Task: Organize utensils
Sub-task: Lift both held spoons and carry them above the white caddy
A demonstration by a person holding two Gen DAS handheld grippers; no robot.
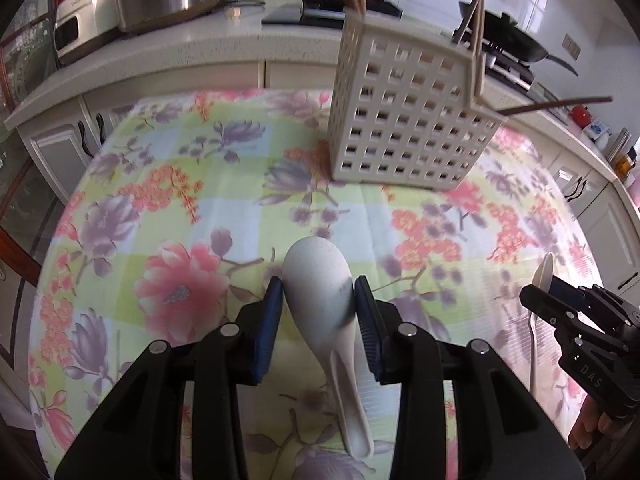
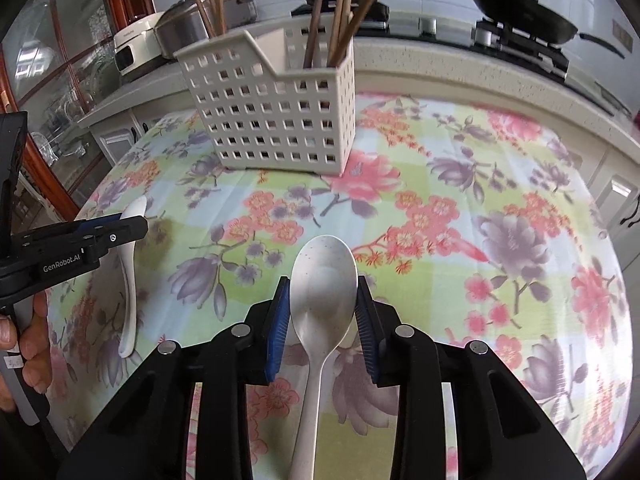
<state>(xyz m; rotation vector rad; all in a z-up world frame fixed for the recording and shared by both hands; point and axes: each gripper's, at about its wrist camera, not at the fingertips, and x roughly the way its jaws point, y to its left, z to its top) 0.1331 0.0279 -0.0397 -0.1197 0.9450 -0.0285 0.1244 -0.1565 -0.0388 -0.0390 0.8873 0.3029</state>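
White soup spoon (image 1: 320, 288) lies bowl-forward toward the perforated caddy (image 1: 404, 120), left gripper (image 1: 319, 300) clamped on its bowl. Speckled spoon (image 2: 323, 280) points likewise, bowl pinched in the right gripper (image 2: 323, 300), above the floral tablecloth (image 2: 460, 220).

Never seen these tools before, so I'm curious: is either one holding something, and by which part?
Each is shut on a white spoon, gripped across the bowl: the left gripper holds the left spoon, the right gripper the right spoon.
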